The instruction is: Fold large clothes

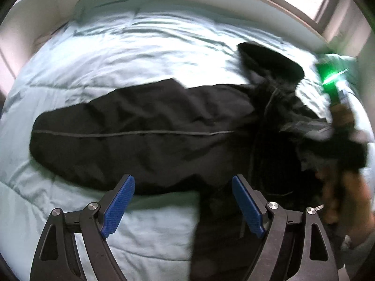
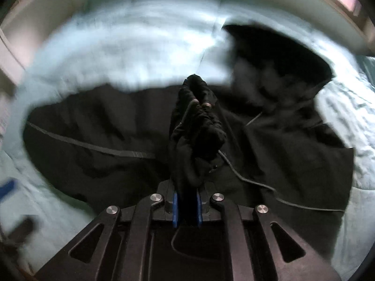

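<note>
Two claws work over one black hooded coat (image 1: 145, 131), which lies spread across the pale blue bedcover (image 1: 117, 53). In the left wrist view the coat's long body with its grey seam runs from the left middle of the frame toward the right, and the hood (image 1: 269, 61) sits at the upper right.

The left claw (image 1: 182, 207) stands released at the bottom of that frame, its blue pads (image 1: 118, 207) wide apart and holding nothing; bedcover and the coat's near edge show between them. At the far right of the same frame a blurred hand (image 1: 339, 187) carries the other tool.

In the right wrist view, the right claw (image 2: 187, 210) is clenched on a bunched wad of black fabric (image 2: 196, 126) that rises from the narrow gap between its pads at the frame's centre. Below it the coat body fills the middle, with the hood at the upper right and a thin drawcord (image 2: 253, 182) trailing to the lower right.

By my reading, the step in hand is carrying a gathered part of the coat, probably a sleeve or side panel, across the body to make a fold. Which part it is I cannot tell. The next move calls for laying that wad down flat on the body before letting go, while the free left claw finds an edge to pin or smooth.
</note>
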Demonstrator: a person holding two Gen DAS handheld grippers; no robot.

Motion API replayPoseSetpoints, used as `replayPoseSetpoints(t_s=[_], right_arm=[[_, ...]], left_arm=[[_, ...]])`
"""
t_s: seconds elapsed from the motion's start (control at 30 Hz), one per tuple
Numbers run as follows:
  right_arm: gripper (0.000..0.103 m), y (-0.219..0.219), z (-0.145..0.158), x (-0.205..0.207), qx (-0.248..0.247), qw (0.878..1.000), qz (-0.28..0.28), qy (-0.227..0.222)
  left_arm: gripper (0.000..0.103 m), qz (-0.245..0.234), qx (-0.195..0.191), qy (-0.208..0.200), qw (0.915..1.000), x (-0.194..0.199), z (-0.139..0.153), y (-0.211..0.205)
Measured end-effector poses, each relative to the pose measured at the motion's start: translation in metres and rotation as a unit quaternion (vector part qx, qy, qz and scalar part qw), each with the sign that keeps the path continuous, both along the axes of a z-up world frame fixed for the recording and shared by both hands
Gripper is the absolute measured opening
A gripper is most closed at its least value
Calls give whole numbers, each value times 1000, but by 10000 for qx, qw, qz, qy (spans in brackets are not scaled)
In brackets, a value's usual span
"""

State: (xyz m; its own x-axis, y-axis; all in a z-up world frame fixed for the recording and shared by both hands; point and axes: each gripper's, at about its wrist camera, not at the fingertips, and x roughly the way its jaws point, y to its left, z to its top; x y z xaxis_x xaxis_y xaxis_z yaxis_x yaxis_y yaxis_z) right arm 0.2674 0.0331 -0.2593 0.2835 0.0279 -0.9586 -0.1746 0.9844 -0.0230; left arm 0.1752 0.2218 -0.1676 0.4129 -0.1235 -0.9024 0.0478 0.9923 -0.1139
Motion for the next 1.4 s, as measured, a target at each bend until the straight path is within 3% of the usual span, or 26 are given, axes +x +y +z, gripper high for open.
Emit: replayPoseSetpoints(t_s=[0.07,0.1,0.17,0.23,0.27,0.33,0.4,0.47,0.5,0.57,0.67,0.73,0.8,0.87,1.03,1.23,1.33,1.4], right_arm=[[16,12,-44,3,-184,9989,162,396],[22,16,-58,2,-251,9981,240,507],[28,24,-71,-1,-501,9969,440,413],[36,28,-65,-3,-505,9954,681,436],[42,24,-54,-4,-200,9955,781,501],[42,3,-27,-6,456,9946,750,552],[52,-32,3,-9,967,9927,559,446],[65,-79,26,-13,1057,9941,198,99],[69,-102,30,-13,874,9961,-54,-47],[69,-150,24,-12,306,9974,-640,-160],[69,-212,0,-8,-251,9900,-1390,36],[69,-234,-18,-4,-338,9838,-1755,105],[69,-255,-44,-6,-269,9787,-1999,389],[69,-276,-73,-7,186,9722,-2216,738],[70,-287,-71,-1,292,9698,-2271,835],[70,-265,-15,-38,378,9804,-1920,245],[70,-255,-32,-51,39,9798,-1943,464],[71,-257,-62,-55,21,9745,-2070,872]], left_arm=[[86,111,-4,86,9999,0,-7,12],[86,163,-27,141,9998,0,-11,16],[86,236,-73,234,9994,5,-19,19],[86,236,-64,296,9993,14,-24,16],[86,208,-69,294,9993,20,-26,11],[86,63,-186,252,9995,33,-26,-3],[86,-165,-363,218,9990,50,-25,-24],[86,-530,-620,219,9964,70,-27,-53],[86,-681,-701,229,9949,79,-29,-67],[86,-1068,-854,264,9903,99,-37,-103],[86,-1470,-955,277,9841,118,-50,-148],[86,-1540,-919,451,9828,132,-73,-171],[86,-1406,-516,723,9861,143,-108,-178],[86,-1354,-234,1005,9854,147,-140,-177],[85,-1835,372,676,9800,129,-128,-195],[84,-1709,-539,445,9828,103,-82,-176],[84,-1412,-502,823,9853,105,-107,-166],[84,-1333,-400,1106,9841,106,-132,-159]])
